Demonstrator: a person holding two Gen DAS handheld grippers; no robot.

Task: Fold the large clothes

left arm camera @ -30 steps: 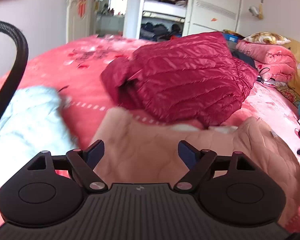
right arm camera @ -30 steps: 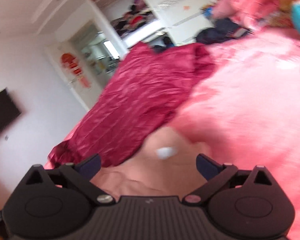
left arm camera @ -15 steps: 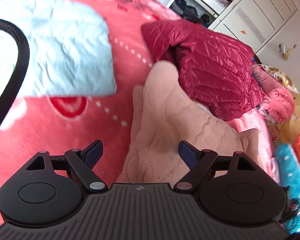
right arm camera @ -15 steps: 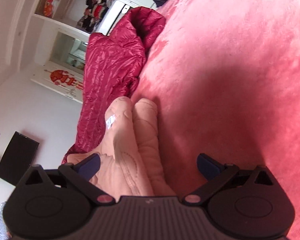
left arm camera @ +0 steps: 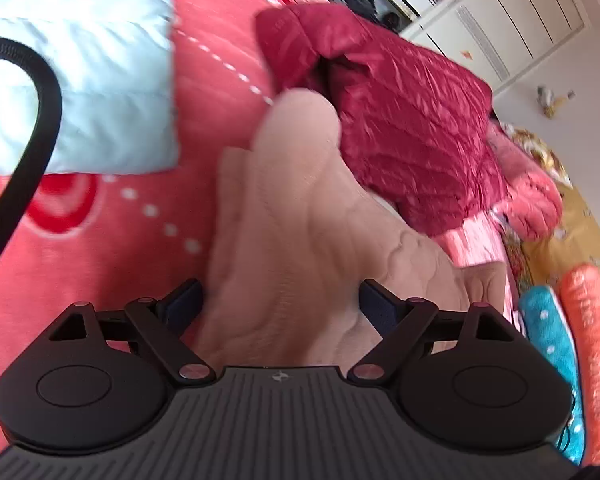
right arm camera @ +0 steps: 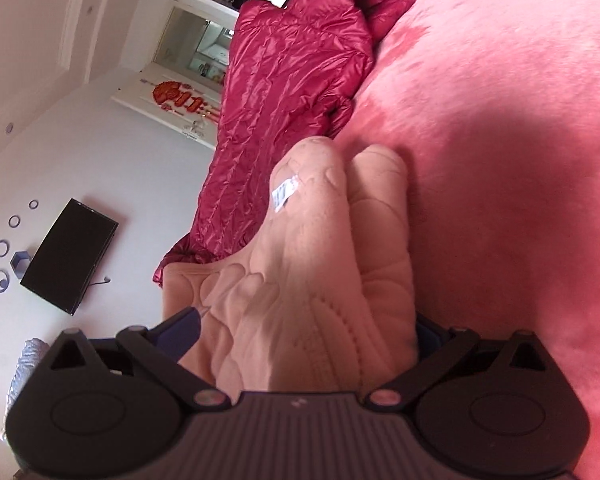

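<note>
A peach quilted garment (left arm camera: 300,232) lies on the red bedspread (left arm camera: 100,272), folded into a long bundle. My left gripper (left arm camera: 280,304) is open, its blue-tipped fingers on either side of the garment's near edge. In the right wrist view the same peach garment (right arm camera: 312,288), with a white label (right arm camera: 285,193), runs between the open fingers of my right gripper (right arm camera: 308,332). The right finger is partly hidden by the fabric. A dark red puffer jacket (left arm camera: 400,120) lies beyond the garment; it also shows in the right wrist view (right arm camera: 292,80).
A folded pale blue puffer garment (left arm camera: 84,72) lies at the left, with a black cable (left arm camera: 32,128) across it. Pink bedding (left arm camera: 532,200) and teal and orange items (left arm camera: 572,352) lie at the right. White wardrobes (left arm camera: 520,20) stand behind. A wall TV (right arm camera: 68,256) hangs opposite.
Both grippers have tilted down and closed in on the peach garment's edge. The fabric now sits between the open fingers of each. The garment's fold looks the same.
</note>
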